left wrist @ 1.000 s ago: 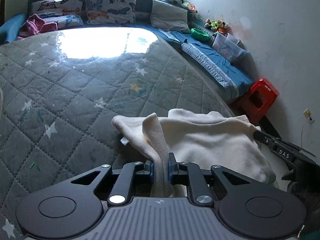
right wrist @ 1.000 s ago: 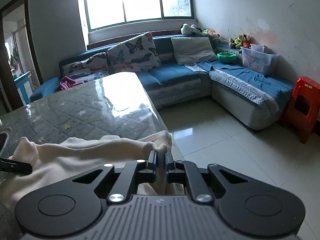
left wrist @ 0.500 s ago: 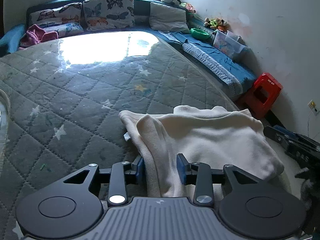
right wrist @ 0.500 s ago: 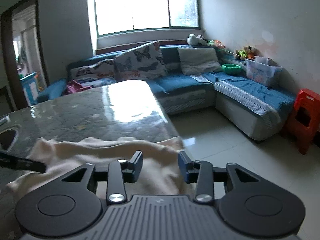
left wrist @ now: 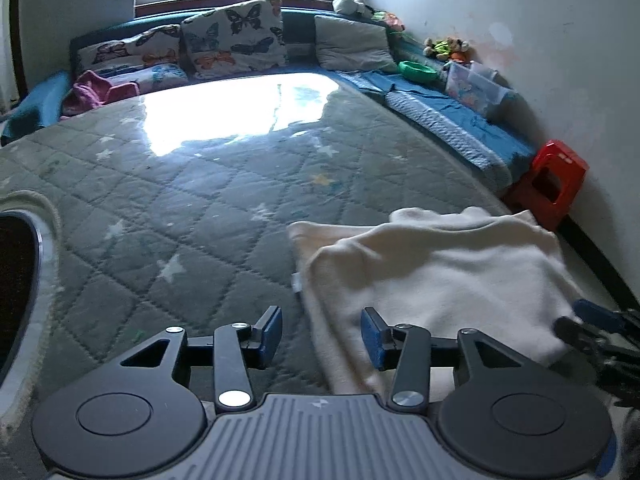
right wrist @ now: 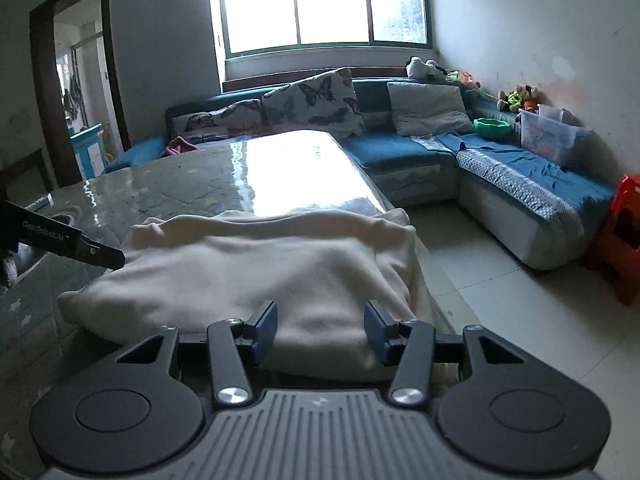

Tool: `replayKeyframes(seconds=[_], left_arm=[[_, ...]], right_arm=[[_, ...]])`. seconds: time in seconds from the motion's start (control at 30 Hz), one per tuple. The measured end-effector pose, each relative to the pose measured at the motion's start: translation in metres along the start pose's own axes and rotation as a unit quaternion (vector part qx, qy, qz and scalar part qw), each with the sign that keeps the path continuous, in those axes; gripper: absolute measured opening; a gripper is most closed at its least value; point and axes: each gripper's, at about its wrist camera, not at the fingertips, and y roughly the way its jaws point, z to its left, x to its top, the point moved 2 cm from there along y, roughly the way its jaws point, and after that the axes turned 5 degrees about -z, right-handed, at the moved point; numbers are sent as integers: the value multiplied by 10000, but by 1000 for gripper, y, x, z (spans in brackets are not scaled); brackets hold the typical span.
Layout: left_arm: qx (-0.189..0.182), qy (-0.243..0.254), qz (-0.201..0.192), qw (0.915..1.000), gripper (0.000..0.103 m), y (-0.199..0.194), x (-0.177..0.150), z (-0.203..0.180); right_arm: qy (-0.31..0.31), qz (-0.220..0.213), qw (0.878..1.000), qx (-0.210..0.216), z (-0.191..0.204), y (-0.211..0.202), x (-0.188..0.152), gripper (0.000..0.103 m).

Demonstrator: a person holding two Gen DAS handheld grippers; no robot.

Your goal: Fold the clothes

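Left wrist view: left gripper (left wrist: 321, 334) hovering low over the tabletop (left wrist: 168, 184), fingers (left wrist: 269, 334) standing apart after just spreading wider, gripping nothing. Cream garment (left wrist: 436, 280) lying folded on the tabletop's near right corner, its left edge running in between the blue pads, touching neither as far as visible. Right gripper (left wrist: 596, 328) showing blurred at the garment's right edge. Grey quilted cover with star print, under a glossy sheet, spreading across the tabletop. Red stool (left wrist: 554, 180) standing on the floor past the corner, by the wall. Sofa (left wrist: 460, 128) with butterfly cushions (left wrist: 236, 40) lining the far side.

Right wrist view: right gripper (right wrist: 320, 332) pointing over the garment (right wrist: 256, 272), fingers (right wrist: 266, 330) likewise parted after just opening, cloth lying between and beneath them, not pinched. Garment resting along the tabletop (right wrist: 168, 184) edge, right side hanging slightly past it. Dark tip of the left gripper (right wrist: 76, 246) reaching in from the left, just at the garment's left edge. Window (right wrist: 320, 4) glaring on the glossy surface behind.
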Motion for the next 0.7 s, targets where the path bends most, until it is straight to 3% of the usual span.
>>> replayKeyframes(seconds=[0.2,0.37,0.43,0.7], left_arm=[[143,-118,-240,9995,45,-5,10,1],[-100,-134,-431,9989,38,-3,22,-9],[-185,-124,-425,9988,33,2,24,-14],[-256,-32,-309,9992,33,25,29,-21]], right_arm=[[-51,-133,9999,57,-1,4,21,50],[51,-83,9997,224,0,29,35,50],[146,33,9996,238,-3,42,36,50],[274,78,9996,30,-16,60,44,50]])
